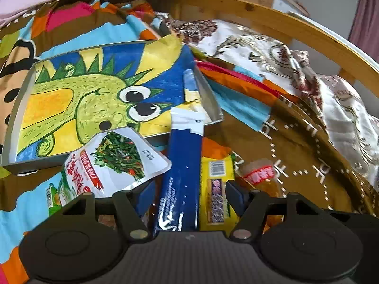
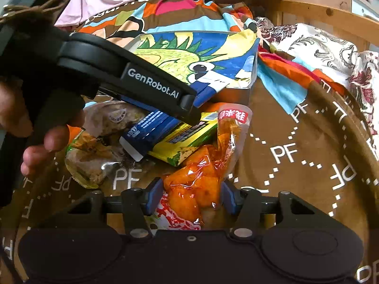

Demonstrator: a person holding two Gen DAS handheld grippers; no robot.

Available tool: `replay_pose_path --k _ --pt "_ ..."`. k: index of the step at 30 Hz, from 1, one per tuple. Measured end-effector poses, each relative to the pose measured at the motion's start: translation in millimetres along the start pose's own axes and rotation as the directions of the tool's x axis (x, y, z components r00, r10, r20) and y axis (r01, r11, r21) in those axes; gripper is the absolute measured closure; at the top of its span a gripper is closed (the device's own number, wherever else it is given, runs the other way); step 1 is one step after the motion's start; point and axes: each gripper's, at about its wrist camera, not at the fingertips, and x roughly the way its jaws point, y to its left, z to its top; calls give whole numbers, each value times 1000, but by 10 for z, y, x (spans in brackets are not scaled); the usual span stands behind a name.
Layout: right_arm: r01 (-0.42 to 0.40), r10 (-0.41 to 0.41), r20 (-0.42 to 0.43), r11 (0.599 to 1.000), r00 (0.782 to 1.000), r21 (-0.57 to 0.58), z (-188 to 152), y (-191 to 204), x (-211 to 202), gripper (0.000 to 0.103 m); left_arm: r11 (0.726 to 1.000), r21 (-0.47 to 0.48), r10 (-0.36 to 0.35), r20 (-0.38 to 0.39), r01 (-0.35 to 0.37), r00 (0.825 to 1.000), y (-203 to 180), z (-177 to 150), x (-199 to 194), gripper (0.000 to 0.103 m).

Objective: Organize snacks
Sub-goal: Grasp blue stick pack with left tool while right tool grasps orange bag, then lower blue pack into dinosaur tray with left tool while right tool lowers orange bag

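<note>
My left gripper [image 1: 189, 196] is open over a long dark blue snack packet [image 1: 180, 179] and a yellow packet [image 1: 216, 196] that lie between its fingers. A silver pouch with a green vegetable picture [image 1: 113, 163] lies to its left. The dinosaur-lined metal tray [image 1: 14, 127] sits just beyond. My right gripper [image 2: 190, 198] has its blue pads against both sides of a clear packet of orange snacks [image 2: 201, 177]. The left gripper [image 2: 151, 85] crosses the right wrist view above the blue [image 2: 146, 127] and yellow [image 2: 184, 142] packets.
Brownish snack packets [image 2: 94, 156] lie at the left of the pile. The brown "PF" cloth [image 2: 296, 165] spreads to the right. A flowered white cloth [image 1: 272, 54] and a wooden frame [image 1: 296, 30] border the far right. The person's hand [image 2: 35, 146] holds the left gripper.
</note>
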Motion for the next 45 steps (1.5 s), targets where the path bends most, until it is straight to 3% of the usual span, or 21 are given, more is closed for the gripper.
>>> replay_pose_path --k 8,16,19,21,27,34,41,45 --pt "29 -30 13 999 999 34 41 -91 5 48 999 7 42 -19 -42 999 39 53 145 48" --pt "23 -23 2 999 1000 38 46 -92 55 42 993 66 102 -50 -98 994 -102 100 246 49" --pt "19 -19 -2 999 1000 37 40 -80 75 37 993 47 112 -58 -110 992 -99 122 262 60" --pt "17 -17 -2 999 1000 30 30 -67 87 36 992 45 120 -57 -117 991 -114 124 254 61" --pt "39 -39 25 999 999 -3 16 -42 52 46 993 -8 115 -61 -115 992 -126 82 147 65" --pt "120 -109 81 981 991 -149 -40 88 -74 47 992 -38 120 -12 -120 993 -165 81 -126 65" --pt "211 -178 187 962 966 -171 -31 77 -266 47 992 -48 119 64 -116 991 -245 121 -358 65" --pt "223 -185 245 965 952 -136 43 -8 -343 47 992 -70 114 98 -107 989 -247 136 -439 65"
